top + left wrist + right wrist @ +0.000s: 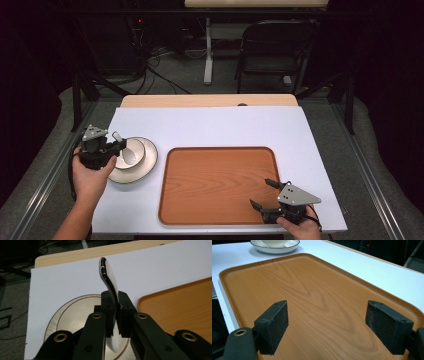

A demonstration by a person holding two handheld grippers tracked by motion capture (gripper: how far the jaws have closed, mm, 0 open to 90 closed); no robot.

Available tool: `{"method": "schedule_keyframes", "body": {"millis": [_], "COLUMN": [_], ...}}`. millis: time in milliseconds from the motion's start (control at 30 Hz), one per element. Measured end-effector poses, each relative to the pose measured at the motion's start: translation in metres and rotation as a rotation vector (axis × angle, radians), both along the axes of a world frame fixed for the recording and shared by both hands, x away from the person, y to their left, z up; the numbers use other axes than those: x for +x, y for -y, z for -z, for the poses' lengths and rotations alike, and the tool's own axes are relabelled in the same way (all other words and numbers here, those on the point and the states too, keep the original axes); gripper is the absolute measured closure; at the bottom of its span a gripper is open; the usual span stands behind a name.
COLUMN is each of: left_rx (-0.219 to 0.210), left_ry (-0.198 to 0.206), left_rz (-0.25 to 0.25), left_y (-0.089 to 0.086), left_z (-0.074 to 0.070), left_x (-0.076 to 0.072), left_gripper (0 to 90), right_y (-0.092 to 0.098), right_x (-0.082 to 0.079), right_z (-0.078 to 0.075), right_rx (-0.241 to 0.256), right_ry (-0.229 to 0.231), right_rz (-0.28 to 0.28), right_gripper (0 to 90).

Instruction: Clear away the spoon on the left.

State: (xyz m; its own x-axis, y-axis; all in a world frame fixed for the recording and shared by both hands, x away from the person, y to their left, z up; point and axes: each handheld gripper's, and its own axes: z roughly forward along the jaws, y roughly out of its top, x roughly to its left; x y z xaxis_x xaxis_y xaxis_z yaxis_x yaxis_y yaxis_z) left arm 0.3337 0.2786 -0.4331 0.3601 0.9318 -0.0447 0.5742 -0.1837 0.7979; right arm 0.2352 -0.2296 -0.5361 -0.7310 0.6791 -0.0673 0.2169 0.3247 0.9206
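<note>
A white ceramic spoon (110, 282) stands almost upright between the jaws of my left gripper (115, 305), handle pointing up and away, scoop end hanging low. It hangs over a white dark-rimmed plate (75, 312). In the high view my left gripper (119, 145) sits at the table's left, shut on the spoon (117, 136) above the plate (145, 167), which carries a small white bowl (136, 148). Over the near right corner of the wooden tray (215, 185), my right gripper (260, 192) is open; nothing lies between its pads (274, 322) above the tray (312, 290).
A white sheet (210, 125) covers the table, and a wooden strip (200, 101) shows along its far edge. A black folding chair (275, 47) and a table leg (208, 50) stand on the floor beyond. The plate and bowl (274, 245) lie past the tray's far corner.
</note>
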Motion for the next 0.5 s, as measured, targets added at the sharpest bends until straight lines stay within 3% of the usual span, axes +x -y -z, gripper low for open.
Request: {"method": "schedule_keyframes", "body": {"millis": [500], "left_rx": [-0.003], "left_ry": [0.012], "left_rz": [0.127], "left_y": [0.031], "left_z": [-0.014], "left_x": [-0.011], "left_gripper": [85.3], "right_y": [0.0], "right_x": [0.0], "right_z": [0.0], "right_rx": [0.0], "right_ry": [0.002], "right_rz": [0.0], "right_gripper": [18.3]}}
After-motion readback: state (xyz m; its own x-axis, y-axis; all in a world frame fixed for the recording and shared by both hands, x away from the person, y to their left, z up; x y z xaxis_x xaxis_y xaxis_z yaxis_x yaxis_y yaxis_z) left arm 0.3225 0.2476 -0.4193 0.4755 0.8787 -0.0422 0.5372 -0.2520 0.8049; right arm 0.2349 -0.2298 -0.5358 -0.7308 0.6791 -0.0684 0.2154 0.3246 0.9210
